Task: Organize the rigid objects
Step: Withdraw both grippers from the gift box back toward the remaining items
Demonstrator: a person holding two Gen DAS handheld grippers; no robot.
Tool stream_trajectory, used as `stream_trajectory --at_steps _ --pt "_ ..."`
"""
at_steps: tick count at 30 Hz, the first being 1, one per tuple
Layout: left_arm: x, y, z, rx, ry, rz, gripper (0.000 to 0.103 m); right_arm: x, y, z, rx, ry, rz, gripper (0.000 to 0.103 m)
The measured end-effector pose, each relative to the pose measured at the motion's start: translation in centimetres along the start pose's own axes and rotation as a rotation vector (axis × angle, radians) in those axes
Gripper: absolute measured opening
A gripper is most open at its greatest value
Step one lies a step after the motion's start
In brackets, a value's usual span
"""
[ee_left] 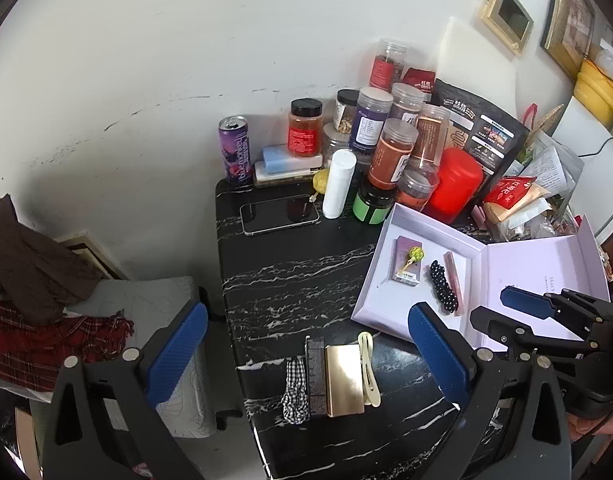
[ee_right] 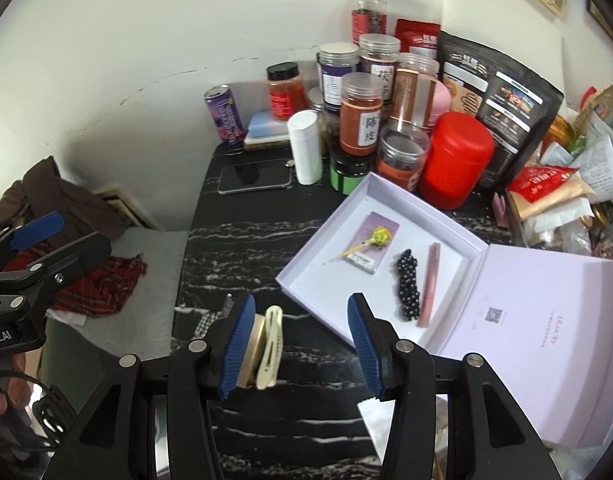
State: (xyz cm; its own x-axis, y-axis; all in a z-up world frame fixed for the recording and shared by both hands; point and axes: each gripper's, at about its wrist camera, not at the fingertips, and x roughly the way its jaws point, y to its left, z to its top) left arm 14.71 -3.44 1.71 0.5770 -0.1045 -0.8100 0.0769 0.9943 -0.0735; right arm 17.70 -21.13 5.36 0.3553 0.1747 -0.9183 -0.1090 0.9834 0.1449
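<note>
Box (ee_left: 422,220) first — it's a shallow lilac gift box lying open on the right side of the black marble-look tabletop (ee_left: 290,272), lid (ee_left: 546,276) folded out flat to its right. Inside the tray sit a small purple card pack (ee_left: 406,266) with a yellow-green pom-pom pin (ee_left: 535,254) on top of it, then a black beaded hair clip (ee_left: 442,286), then a pink tube (ee_left: 453,280) just beside the clip.

Loose stuff not yet in the box is lined up at the near edge of the tabletop, pieces side by side and touching: a black-and-white checked scrunchie (ee_left: 295,394), a dark flat bar (ee_left: 316,376), a gold rectangular case (ee_left: 344,380) and a cream hair clip (ee_left: 368,368).

The left tool (ee_left: 306,360) hangs over that row with its blue pads wide apart and nothing between them. The right tool (ee_right: 300,346) is partly open too, pads apart — the cream clip and the gold case show right by its left pad, but the pads aren't pressing on anything.

Further back there's a phone (ee_left: 280,214) lying flat, a white cylinder (ee_left: 338,184), a purple can (ee_left: 235,150), a red canister (ee_left: 454,186), a bunch of clear jars (ee_left: 392,154) and a black pouch (ee_left: 480,132) against the white wall. Off the left edge, some brown and red plaid fabric (ee_left: 46,332).
</note>
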Motion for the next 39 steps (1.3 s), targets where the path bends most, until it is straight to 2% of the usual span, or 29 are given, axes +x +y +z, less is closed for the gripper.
stream_trajectory --at_steps 8,10,14,21,29,33,39 --pt "-0.2 1.7 -1.9 -0.057 0.0 0.056 0.103 0.8 1.4 -1.4 -0.022 0.016 0.067 0.048" --pt "-0.2 1.8 -2.4 -0.052 -0.005 0.098 0.103 1.0 1.7 -1.7 -0.029 0.02 0.076 0.048" --pt "0.1 1.7 -3.0 -0.02 0.003 0.128 0.103 1.7 2.2 -2.3 -0.046 0.032 0.091 0.048" --pt "1.8 2.3 -4.7 -0.031 0.039 0.108 0.103 3.7 2.7 -3.4 -0.073 0.071 0.114 0.048" --pt "5.6 3.1 -7.4 -0.042 0.145 0.101 0.103 6.5 2.4 -5.0 -0.074 0.133 0.116 0.048" --pt "7.2 3.5 -8.9 -0.031 0.177 0.162 0.103 8.1 2.3 -5.7 -0.085 0.162 0.106 0.048" --pt "9.7 4.1 -10.3 -0.041 0.238 0.108 0.103 10.8 2.4 -6.8 -0.086 0.222 0.103 0.048"
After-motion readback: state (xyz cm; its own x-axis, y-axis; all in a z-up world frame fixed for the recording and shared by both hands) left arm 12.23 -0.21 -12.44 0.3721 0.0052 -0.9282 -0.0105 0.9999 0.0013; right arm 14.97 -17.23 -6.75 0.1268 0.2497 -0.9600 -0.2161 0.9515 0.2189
